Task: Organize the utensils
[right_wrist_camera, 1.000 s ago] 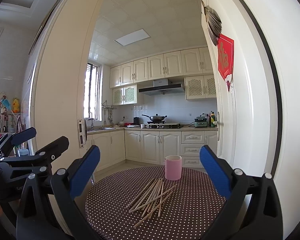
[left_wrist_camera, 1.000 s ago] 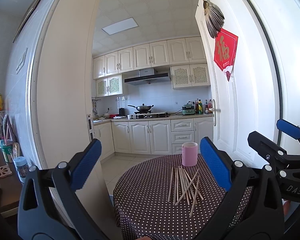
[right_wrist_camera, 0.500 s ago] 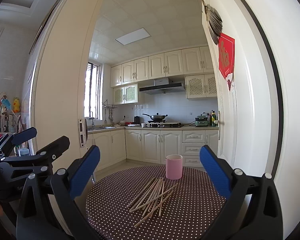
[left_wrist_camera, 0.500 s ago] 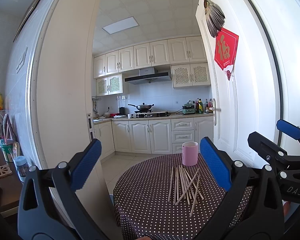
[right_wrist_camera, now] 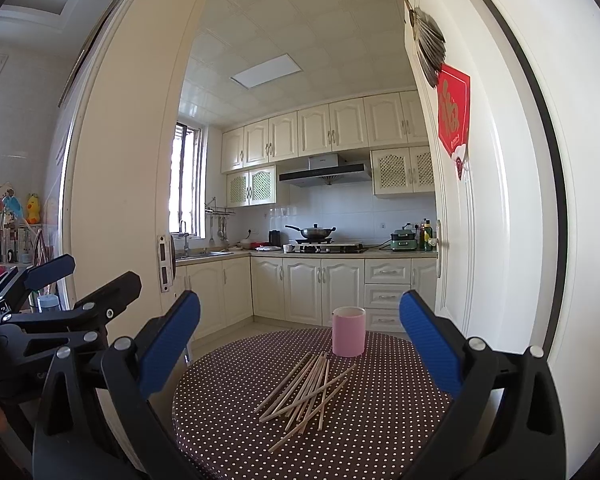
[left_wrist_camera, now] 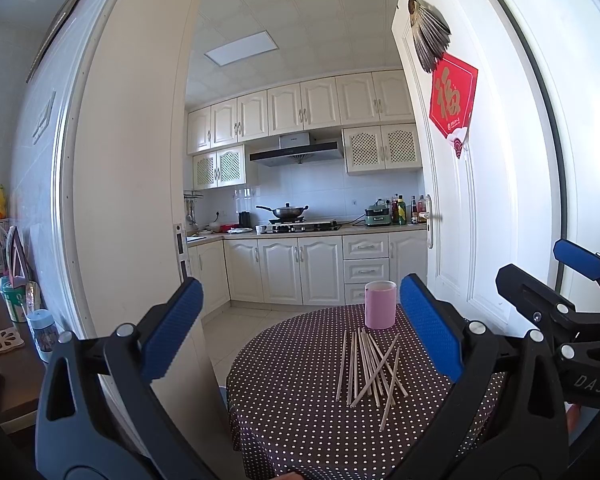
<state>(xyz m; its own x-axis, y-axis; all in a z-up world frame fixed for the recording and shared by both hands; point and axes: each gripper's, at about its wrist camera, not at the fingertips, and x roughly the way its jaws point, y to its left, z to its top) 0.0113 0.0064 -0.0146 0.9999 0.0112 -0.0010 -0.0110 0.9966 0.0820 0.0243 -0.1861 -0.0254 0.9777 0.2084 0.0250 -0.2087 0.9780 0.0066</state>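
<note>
Several wooden chopsticks (left_wrist_camera: 370,366) lie in a loose pile on a round table with a brown polka-dot cloth (left_wrist_camera: 292,420); they also show in the right wrist view (right_wrist_camera: 306,390). A pink cup (left_wrist_camera: 380,305) stands upright just behind them, also in the right wrist view (right_wrist_camera: 348,331). My left gripper (left_wrist_camera: 300,320) is open and empty, held above the table's near side. My right gripper (right_wrist_camera: 300,326) is open and empty at a similar height. Each gripper shows at the edge of the other's view: the right one (left_wrist_camera: 540,272) and the left one (right_wrist_camera: 88,276).
The table (right_wrist_camera: 380,432) stands in a doorway, with a white door (left_wrist_camera: 460,200) on the right and a door frame (left_wrist_camera: 132,200) on the left. A kitchen with white cabinets (left_wrist_camera: 300,272) lies behind. A dark side table (left_wrist_camera: 8,376) with jars is at far left.
Both views have shifted very slightly; the table and chopsticks sit a touch lower in the right view. Nothing was touched.
</note>
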